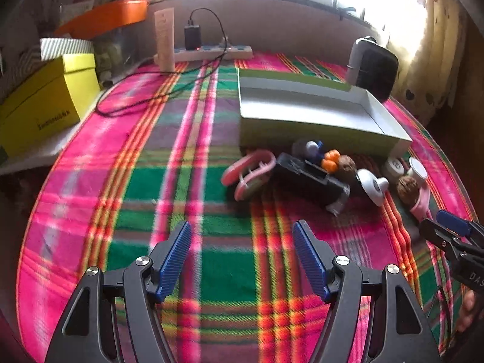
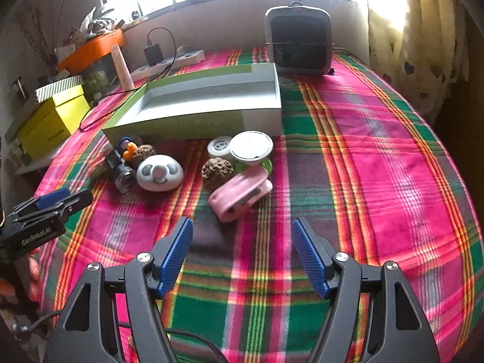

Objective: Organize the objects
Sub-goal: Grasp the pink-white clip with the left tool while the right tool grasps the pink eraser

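A shallow white and green box lies open and empty at the back of the plaid cloth. In front of it lies a cluster: a white panda toy, two walnuts, a pink clip, a round white lid, a small white jar, a black device and an orange piece. My right gripper is open just short of the pink clip. My left gripper is open over bare cloth, near a pink sandal-like piece and the black device.
A dark heater stands behind the box at the back right. A power strip with a charger and a trailing black cable sits at the back. A yellow box and an orange tub line the left side.
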A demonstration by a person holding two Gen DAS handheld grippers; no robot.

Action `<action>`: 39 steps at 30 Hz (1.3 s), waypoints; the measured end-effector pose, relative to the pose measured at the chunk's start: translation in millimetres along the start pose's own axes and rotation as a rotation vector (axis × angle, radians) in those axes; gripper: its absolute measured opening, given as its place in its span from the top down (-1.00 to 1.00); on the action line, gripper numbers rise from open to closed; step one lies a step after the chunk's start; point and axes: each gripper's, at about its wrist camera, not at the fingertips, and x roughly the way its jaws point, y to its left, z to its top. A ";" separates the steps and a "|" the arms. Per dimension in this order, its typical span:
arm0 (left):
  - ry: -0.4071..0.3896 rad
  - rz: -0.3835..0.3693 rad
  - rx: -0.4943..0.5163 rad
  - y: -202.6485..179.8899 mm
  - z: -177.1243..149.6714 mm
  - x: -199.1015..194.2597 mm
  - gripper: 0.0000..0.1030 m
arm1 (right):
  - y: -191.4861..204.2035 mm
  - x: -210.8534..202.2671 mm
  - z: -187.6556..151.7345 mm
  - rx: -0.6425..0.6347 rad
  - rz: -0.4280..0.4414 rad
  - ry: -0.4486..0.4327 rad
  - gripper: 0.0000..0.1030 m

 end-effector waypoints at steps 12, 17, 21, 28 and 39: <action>-0.014 0.013 0.073 4.8 23.1 19.3 -0.34 | -0.8 12.5 10.9 0.010 -0.006 0.017 -0.24; -0.005 0.011 0.069 6.2 29.4 28.5 -0.34 | -2.4 17.0 14.6 0.019 -0.016 0.027 -0.24; 0.027 0.014 0.056 7.8 32.4 36.4 -0.34 | -2.7 20.2 18.4 0.014 -0.036 0.032 -0.17; 0.020 -0.002 0.039 8.4 35.7 36.8 -0.18 | -5.9 18.7 18.2 0.014 -0.049 0.034 0.05; 0.025 -0.024 0.021 6.4 35.8 33.7 0.22 | -14.5 11.7 13.2 0.016 -0.061 0.031 0.27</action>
